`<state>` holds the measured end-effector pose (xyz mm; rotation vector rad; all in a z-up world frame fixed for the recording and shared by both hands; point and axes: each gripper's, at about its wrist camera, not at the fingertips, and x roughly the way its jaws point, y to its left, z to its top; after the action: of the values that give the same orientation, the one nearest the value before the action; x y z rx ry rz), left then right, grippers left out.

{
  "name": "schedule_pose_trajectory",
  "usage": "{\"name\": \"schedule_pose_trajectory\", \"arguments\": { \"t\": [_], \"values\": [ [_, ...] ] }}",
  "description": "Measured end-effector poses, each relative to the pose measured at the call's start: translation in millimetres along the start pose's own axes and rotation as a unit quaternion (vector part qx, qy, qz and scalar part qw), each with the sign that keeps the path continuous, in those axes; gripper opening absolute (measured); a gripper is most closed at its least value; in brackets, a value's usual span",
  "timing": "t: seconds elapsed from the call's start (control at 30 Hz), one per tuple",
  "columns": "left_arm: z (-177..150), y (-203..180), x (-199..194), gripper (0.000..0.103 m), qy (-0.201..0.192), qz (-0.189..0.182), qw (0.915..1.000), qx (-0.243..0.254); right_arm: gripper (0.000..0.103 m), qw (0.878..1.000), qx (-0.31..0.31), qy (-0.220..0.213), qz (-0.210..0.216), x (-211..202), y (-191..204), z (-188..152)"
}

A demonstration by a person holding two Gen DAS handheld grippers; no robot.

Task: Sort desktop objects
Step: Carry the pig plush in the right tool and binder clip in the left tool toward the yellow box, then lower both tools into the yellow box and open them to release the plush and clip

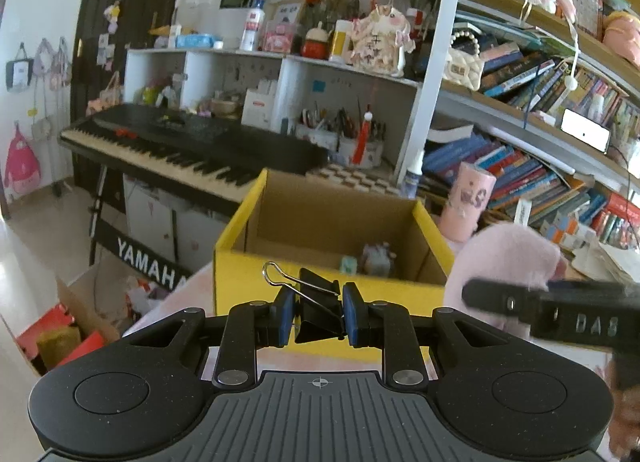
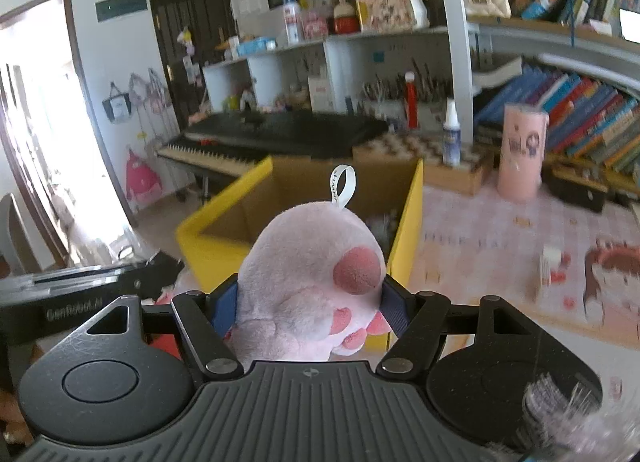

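The binder clip [image 1: 320,304] sits between the blue pads of the left claw [image 1: 320,316], which is clenched on its black body from both sides. One wire handle sticks up and to the left of the pads. Judged by its build, the clip is light, stiff and smooth: the steel body will not give under pressure, so it can twist or slip if pinched on the sloping faces. The flat sides of the body, where the pads sit now, look like the sound place to hold; the wire handles swing and are a poor choice.

The plush paw [image 2: 316,290] fills the right claw [image 2: 310,308], which is closed on it with a pad pressed into each side. It is pink, with darker pink toe pads facing the camera, and a white ribbon loop [image 2: 343,186] stands up at its far end. It looks soft and light: the stuffing squashes, so a wide, deep hold across the middle is needed, as here. The loop alone would let it dangle and swing.

Just ahead of both claws, and slightly below them, stands the yellow box [image 1: 240,274], open at the top, with small items [image 1: 376,258] already lying in its far right corner. Both loads appear bound for it.

Beyond the box lie a keyboard [image 1: 176,150] to the left and a pink cup [image 2: 520,154] to the right, before crowded bookshelves
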<state>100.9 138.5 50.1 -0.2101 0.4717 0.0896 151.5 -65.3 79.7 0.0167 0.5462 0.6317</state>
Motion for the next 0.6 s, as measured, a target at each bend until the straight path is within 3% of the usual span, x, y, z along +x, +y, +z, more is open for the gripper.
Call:
{"name": "schedule_pose_trajectory", "arguments": {
  "t": [0.27, 0.6],
  "values": [
    [22.5, -10.1, 44.1, 0.024, -0.004, 0.02, 0.9998, 0.001, 0.069, 1.0, -0.012, -0.02, 0.012, 39.9, -30.8, 46.5],
    [29.5, -23.1, 96.6, 0.024, 0.025, 0.05, 0.9982, 0.023, 0.069, 0.999, -0.036, -0.008, 0.026, 84.5, -57.7, 69.3]
  ]
}}
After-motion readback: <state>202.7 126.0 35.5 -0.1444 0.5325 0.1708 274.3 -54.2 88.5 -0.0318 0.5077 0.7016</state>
